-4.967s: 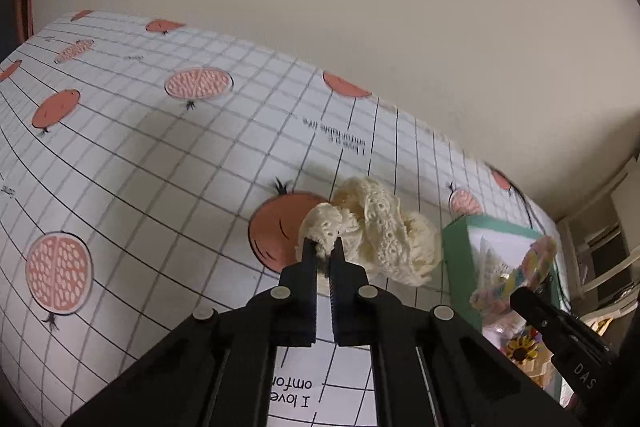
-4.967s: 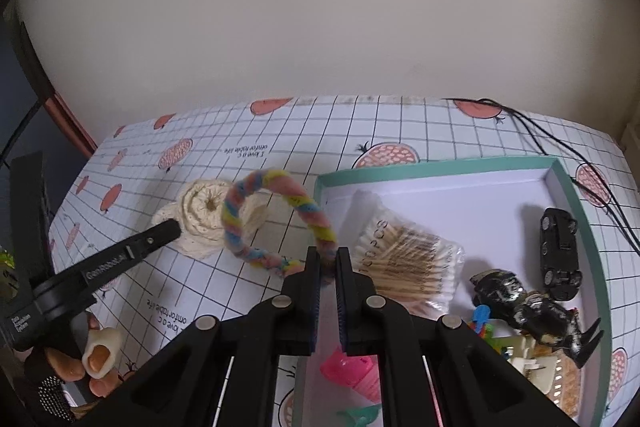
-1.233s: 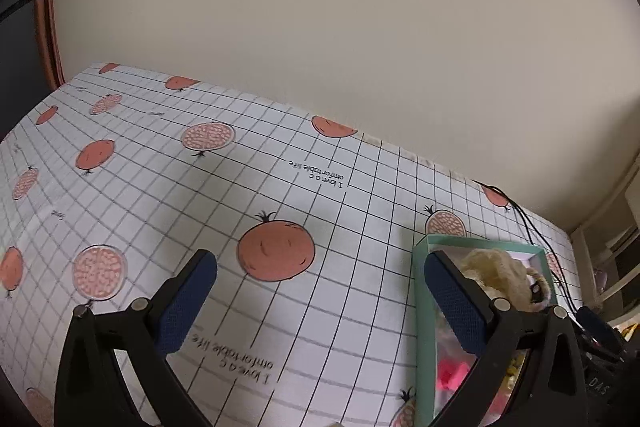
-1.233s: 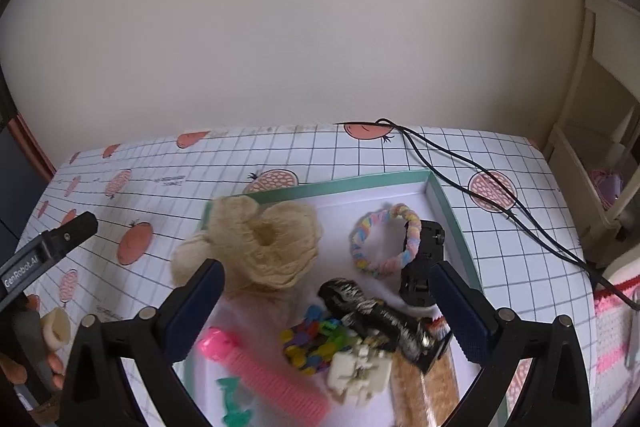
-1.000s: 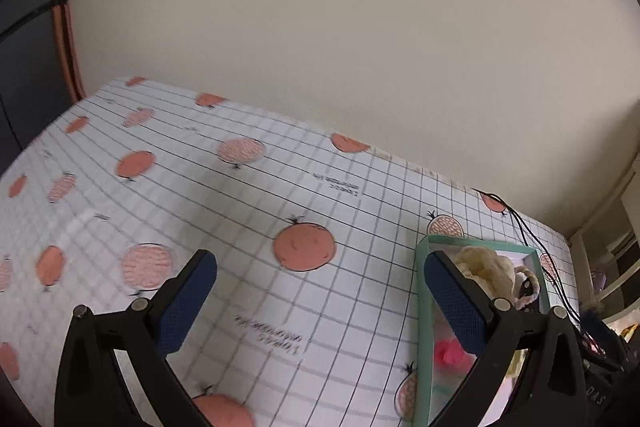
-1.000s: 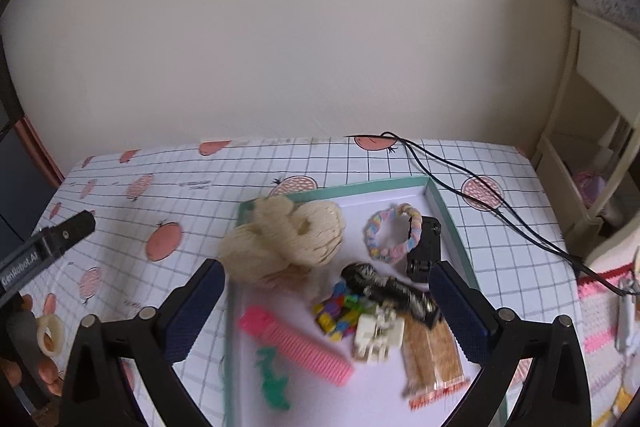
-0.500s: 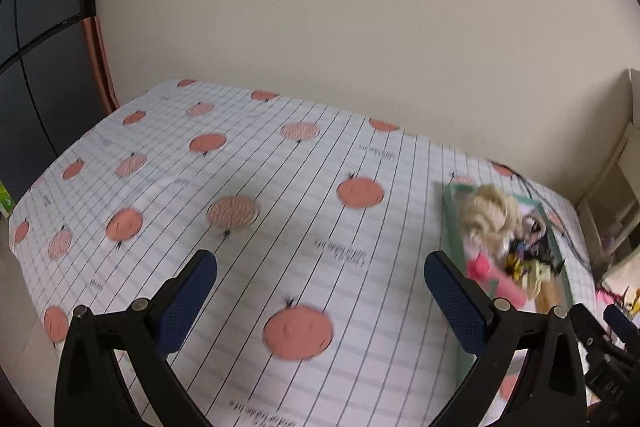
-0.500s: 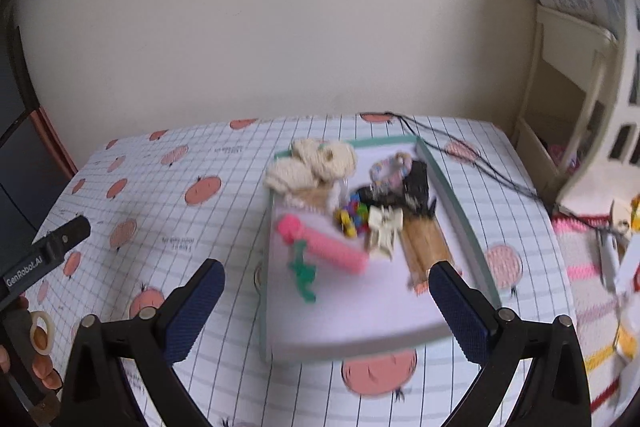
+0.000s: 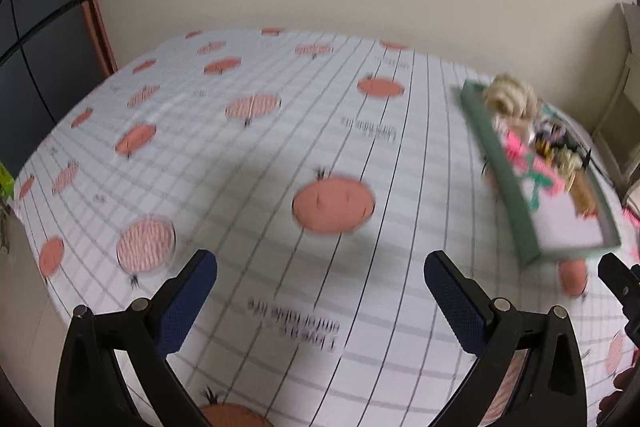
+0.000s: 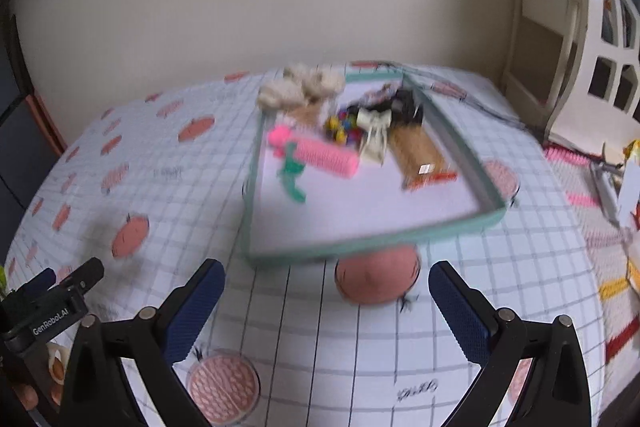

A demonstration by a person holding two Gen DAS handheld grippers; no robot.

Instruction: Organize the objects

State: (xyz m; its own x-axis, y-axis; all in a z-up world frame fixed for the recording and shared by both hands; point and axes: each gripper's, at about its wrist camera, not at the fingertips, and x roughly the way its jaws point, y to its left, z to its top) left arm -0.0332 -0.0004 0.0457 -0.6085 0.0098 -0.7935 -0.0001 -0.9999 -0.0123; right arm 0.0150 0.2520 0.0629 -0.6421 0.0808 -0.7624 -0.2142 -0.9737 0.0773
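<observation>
Teal-rimmed tray (image 10: 360,247), centre of the right wrist frame, already loaded: cream lace scrunchie (image 10: 300,87), pink comb (image 10: 320,153), green clip (image 10: 292,175), snack packet (image 10: 420,151), small toys, about 6 items. Nothing loose visible on the gridded surface (image 9: 240,155). Left gripper (image 9: 320,301) and right gripper (image 10: 326,309) both with fingers spread wide, empty, well apart from the tray. Probably finished.

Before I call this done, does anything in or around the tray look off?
One thing: the cream lace bundle sits at the tray's far left corner and spills over the rim onto the table. The rest lies inside. Both grippers, left and right, are open and empty.
</observation>
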